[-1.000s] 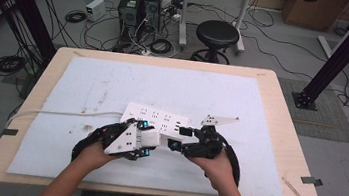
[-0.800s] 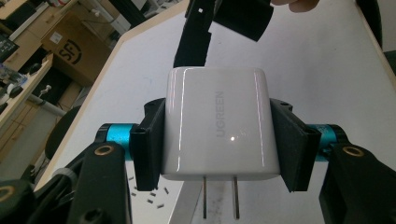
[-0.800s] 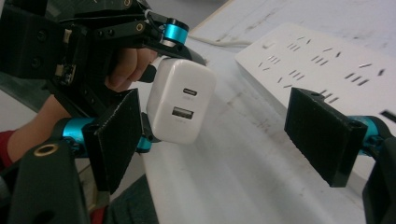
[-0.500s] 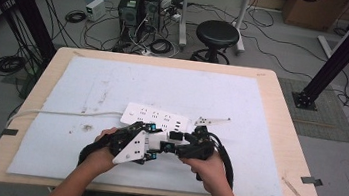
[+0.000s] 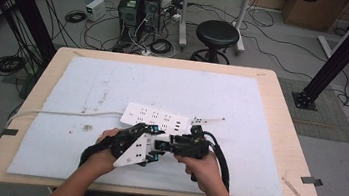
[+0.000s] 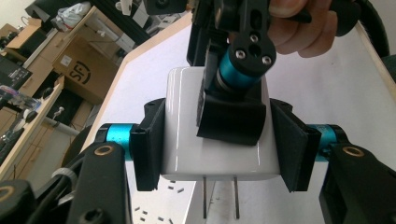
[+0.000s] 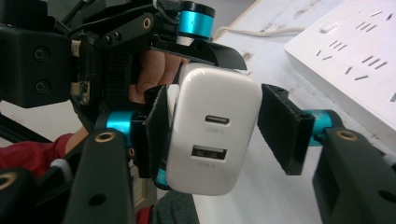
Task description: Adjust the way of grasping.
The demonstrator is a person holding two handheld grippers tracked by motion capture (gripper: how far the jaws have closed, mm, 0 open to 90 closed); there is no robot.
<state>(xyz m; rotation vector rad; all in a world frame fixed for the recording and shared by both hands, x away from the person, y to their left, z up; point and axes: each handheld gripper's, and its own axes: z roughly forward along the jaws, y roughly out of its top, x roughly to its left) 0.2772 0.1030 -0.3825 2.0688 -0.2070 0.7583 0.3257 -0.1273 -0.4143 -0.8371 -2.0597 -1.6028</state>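
White mat (image 5: 242,106) – left gripper (image 6: 219,140) clamps charger (image 6: 187,154); right gripper (image 7: 212,135) jaws closing, one pad apart – ports visible.

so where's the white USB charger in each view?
High view: charger low centre, just nearer than the power strip, mostly hidden.
Left gripper view: centre, prongs pointing to the bottom edge, top partly covered.
Right gripper view: centre, both USB ports facing the camera.
Shared landmark: the white power strip, also at upper right in the right gripper view.
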